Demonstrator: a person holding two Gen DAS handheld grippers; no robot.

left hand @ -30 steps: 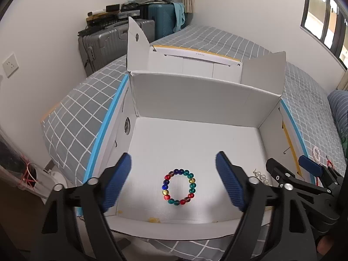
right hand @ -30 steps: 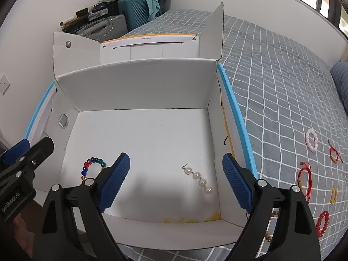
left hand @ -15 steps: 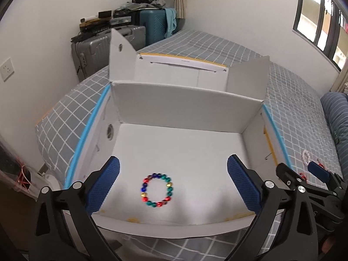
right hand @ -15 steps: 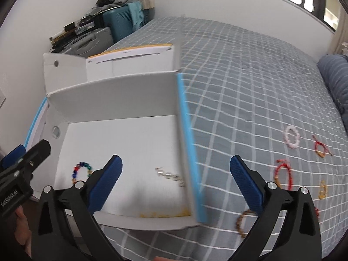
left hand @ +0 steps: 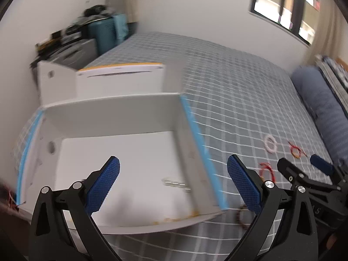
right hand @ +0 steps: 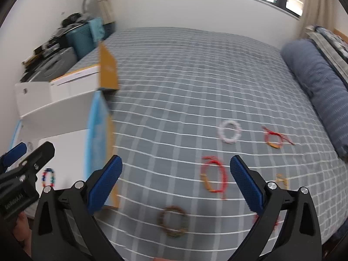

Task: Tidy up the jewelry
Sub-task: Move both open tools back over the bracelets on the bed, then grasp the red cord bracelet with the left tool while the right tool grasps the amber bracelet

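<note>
both tongs, left tongs [left hand: 173,181] and right tongs [right hand: 176,179], gape empty, having just spread; a red cord bracelet [right hand: 214,177] lies on the checked bed [right hand: 195,76] at two o'clock of the white box [left hand: 121,152].

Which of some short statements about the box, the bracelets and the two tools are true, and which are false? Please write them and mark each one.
1. The multicolored bead bracelet lies inside the white box. True.
2. The right tool is shut on the red cord bracelet. False: its jaws stand open and empty, and the bracelet lies on the bed.
3. The white bead bracelet lies on the checked bedspread, outside the box. True.
4. The pearl piece lies on the bedspread. False: it lies on the box floor, near the right wall.
5. The left tool holds a bracelet. False: it is open and holds nothing.
</note>
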